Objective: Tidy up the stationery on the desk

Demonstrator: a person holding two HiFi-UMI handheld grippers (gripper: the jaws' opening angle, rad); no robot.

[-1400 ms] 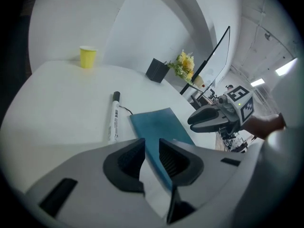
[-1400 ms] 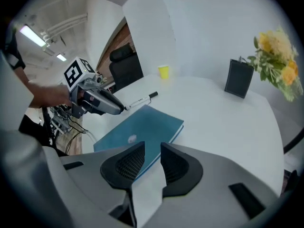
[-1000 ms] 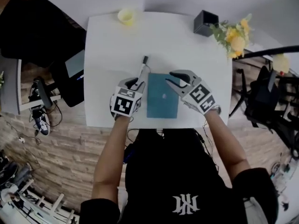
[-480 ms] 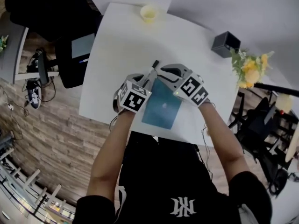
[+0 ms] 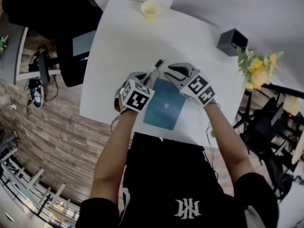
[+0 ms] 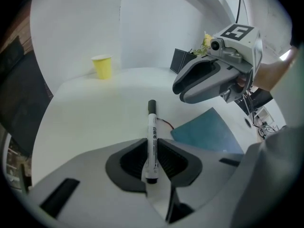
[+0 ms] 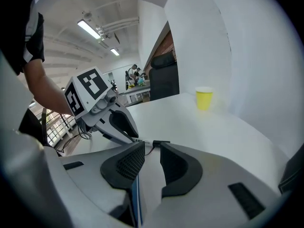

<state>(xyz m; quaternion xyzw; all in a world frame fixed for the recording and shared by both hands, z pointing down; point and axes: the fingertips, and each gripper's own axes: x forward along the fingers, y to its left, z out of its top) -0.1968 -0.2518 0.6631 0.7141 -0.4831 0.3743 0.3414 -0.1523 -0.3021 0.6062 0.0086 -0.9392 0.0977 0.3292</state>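
Observation:
A white marker with a black cap lies on the white desk and points away from me. My left gripper has just been closing, and its pads now press the marker's barrel from both sides. In the head view the left gripper sits left of a teal notebook, with the marker sticking out ahead. My right gripper hovers over the notebook's far edge; its jaws stand apart with nothing gripped. A thin blue edge shows low beside its left pad.
A yellow cup stands at the desk's far edge. A black pen holder sits at the far right, by yellow flowers. A black chair stands off the desk's left side. A thin red-and-black wire lies by the marker.
The right gripper has swung left, from the notebook's far right corner to near the marker's tip. The left gripper has sunk onto the marker. The head view has tilted.

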